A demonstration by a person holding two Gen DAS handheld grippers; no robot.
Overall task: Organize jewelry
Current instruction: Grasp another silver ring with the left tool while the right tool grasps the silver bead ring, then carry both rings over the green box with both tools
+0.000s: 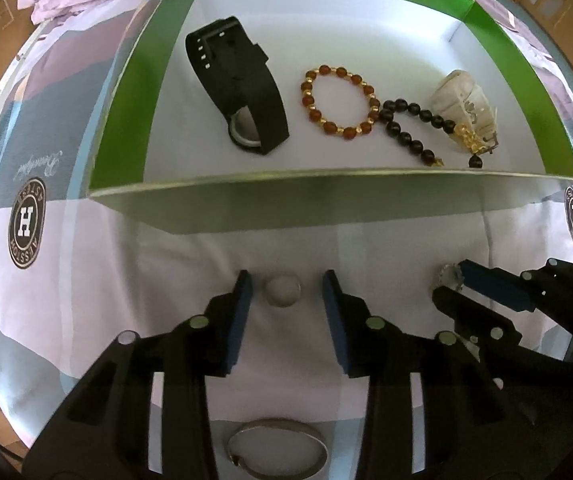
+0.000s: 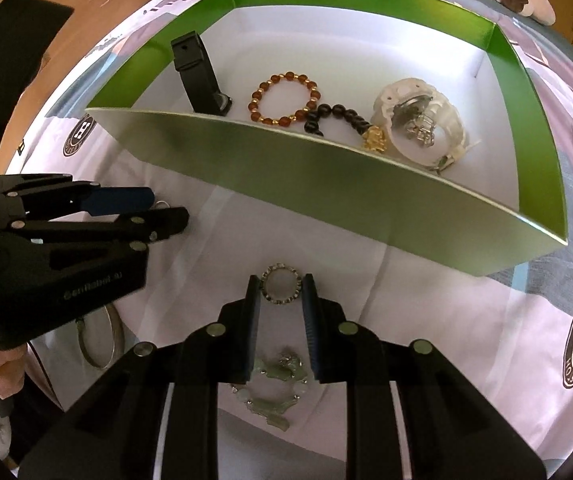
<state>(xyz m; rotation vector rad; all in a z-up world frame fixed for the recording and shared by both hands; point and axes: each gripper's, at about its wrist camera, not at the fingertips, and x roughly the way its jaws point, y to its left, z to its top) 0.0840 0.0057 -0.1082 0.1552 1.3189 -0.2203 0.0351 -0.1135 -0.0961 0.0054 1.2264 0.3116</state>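
The bedsheet (image 1: pixel 86 280) is showing round badges with a big "H" (image 1: pixel 27 229), their ring lettering mirrored and unreadable. The left gripper (image 1: pixel 286 292) is sitting spread around a pale round ring (image 1: pixel 283 289); the right gripper (image 2: pixel 280 290) is standing spread, flanking a studded ring (image 2: pixel 281 284), both near the green box (image 2: pixel 246 176). Only the right wrist view is showing a jade bracelet (image 2: pixel 274 392).

Green-walled, white-floored box (image 1: pixel 126 120); black watch (image 1: pixel 238 88); amber-and-gold bead bracelet (image 1: pixel 340 102); black bead string (image 1: pixel 414 124); near bracelet (image 2: pixel 278 392) possibly pale green.
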